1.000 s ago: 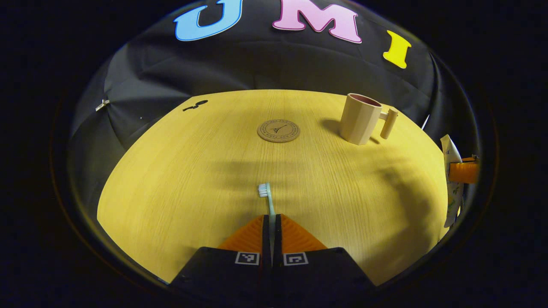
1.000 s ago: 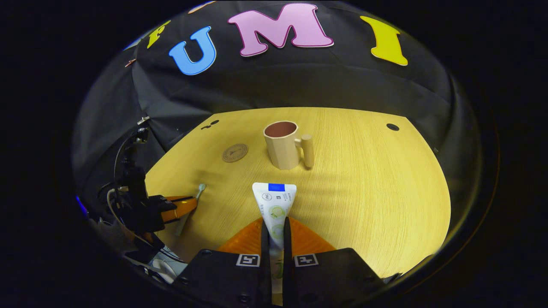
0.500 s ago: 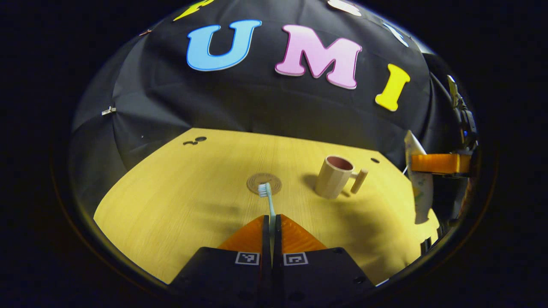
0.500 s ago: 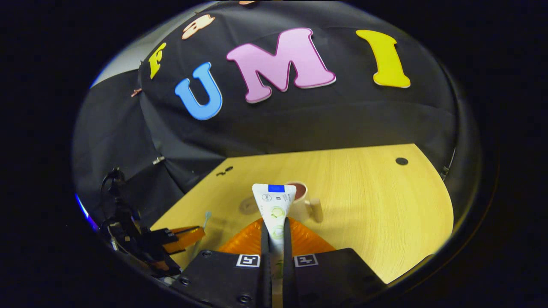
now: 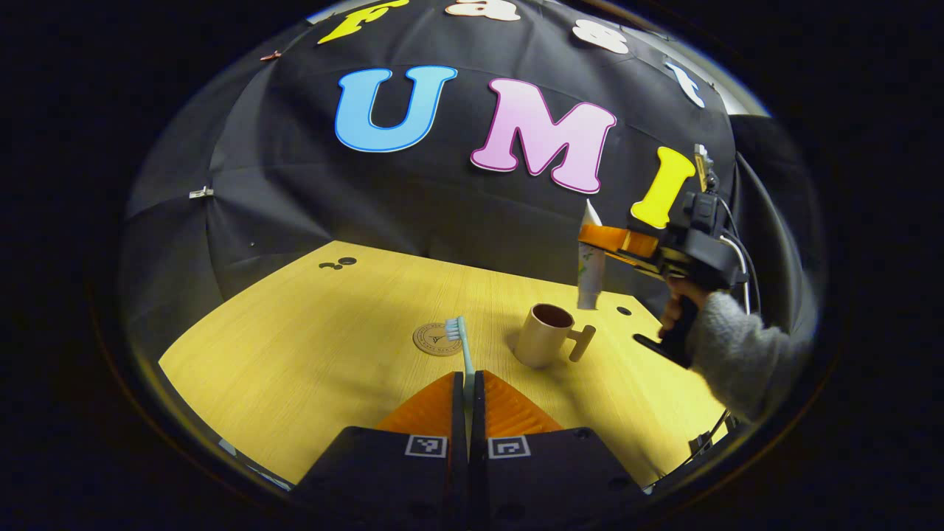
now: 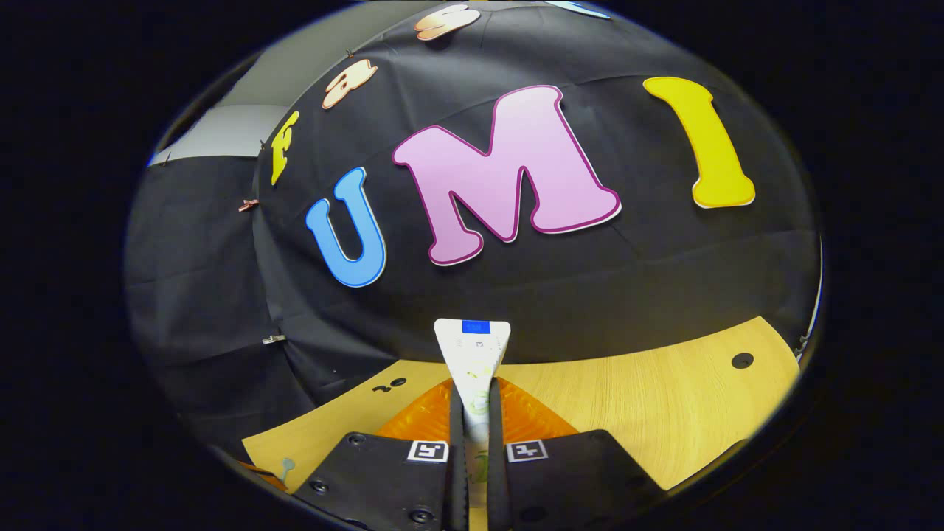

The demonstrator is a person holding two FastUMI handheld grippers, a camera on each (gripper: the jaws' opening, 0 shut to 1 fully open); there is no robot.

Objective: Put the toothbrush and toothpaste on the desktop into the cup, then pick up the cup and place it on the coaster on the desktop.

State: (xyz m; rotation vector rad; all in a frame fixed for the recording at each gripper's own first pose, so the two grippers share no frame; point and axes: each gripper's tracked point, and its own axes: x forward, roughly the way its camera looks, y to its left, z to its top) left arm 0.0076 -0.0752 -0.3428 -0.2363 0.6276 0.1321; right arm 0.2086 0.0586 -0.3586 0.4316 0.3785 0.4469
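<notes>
Along the bottom of the left gripper view, the left gripper point(image 5: 469, 380) is clenched on the toothbrush point(image 5: 463, 352), whose handle runs up between the two fingers and whose bristled head stands clear above the desktop point(image 5: 295, 346). Beyond the head lies the round coaster point(image 5: 436, 339) flat on the wood, and just to its right stands the cup point(image 5: 544, 335), upright, open mouth up, its handle pointing right. Farther right, a hand point(image 5: 672, 313) in a grey sleeve point(image 5: 737, 361) holds the right gripper point(image 5: 599, 237) up in the air, with the toothpaste point(image 5: 590, 265) pinched in it and hanging nearly upright above and slightly right of the cup, not touching it. At the foot of the right gripper view, the right gripper point(image 6: 476, 394) grasps the toothpaste point(image 6: 473, 354), both fingers pressed to the tube's sides, the flat crimped end pointing forward toward the booth wall. Below it the desktop point(image 6: 664, 398) stretches to the right, with a small dark hole point(image 6: 742, 361) near its far edge.
</notes>
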